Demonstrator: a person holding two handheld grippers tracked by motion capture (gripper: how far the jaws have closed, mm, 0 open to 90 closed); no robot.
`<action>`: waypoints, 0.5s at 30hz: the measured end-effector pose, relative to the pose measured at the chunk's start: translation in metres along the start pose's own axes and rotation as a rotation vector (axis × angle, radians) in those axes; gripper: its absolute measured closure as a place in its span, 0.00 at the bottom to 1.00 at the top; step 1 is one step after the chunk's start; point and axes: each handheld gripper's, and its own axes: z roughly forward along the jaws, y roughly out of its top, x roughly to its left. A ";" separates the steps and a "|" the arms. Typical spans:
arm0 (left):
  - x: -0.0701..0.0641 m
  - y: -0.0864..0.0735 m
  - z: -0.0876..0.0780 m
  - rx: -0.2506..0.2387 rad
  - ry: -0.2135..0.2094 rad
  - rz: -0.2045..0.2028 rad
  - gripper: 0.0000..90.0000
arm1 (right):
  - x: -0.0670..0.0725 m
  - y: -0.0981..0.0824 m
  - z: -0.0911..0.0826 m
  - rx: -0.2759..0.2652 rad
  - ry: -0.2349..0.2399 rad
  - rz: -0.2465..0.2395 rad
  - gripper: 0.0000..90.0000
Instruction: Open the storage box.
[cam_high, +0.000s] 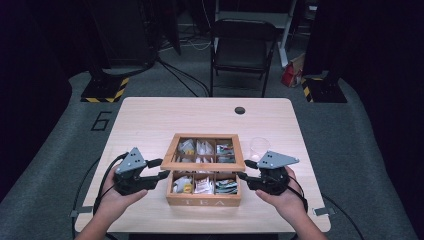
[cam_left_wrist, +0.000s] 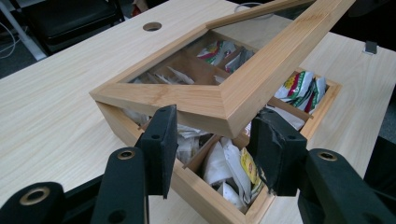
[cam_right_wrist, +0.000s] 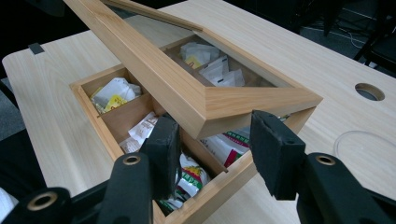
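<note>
Both grippers are lifting the glass-paned lid (cam_high: 204, 151) of the wooden tea box (cam_high: 203, 201), one at each front corner. The left gripper (cam_left_wrist: 212, 151) has its jaws about half open, and the corner sits just above the pads (cam_left_wrist: 161, 140). The right gripper (cam_right_wrist: 210, 151) is the same, lid corner right over its fingers. I honestly can't tell if the pads pinch the frame or just prop it.

Risk, I'd say: if one side rises faster, the lid twists or slips off and slams down.

Below the fingertips, the compartments hold tea bag packets (cam_left_wrist: 233, 168).
</note>
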 end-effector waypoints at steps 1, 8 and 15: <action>0.002 0.002 0.000 -0.010 -0.002 -0.006 0.58 | -0.002 0.003 0.000 0.000 0.004 -0.009 0.59; 0.007 0.008 -0.001 -0.004 -0.019 -0.006 0.58 | -0.005 0.011 -0.001 0.011 0.004 -0.002 0.59; 0.012 0.017 -0.003 0.000 -0.026 -0.006 0.60 | -0.010 0.022 -0.001 0.032 0.014 -0.024 0.59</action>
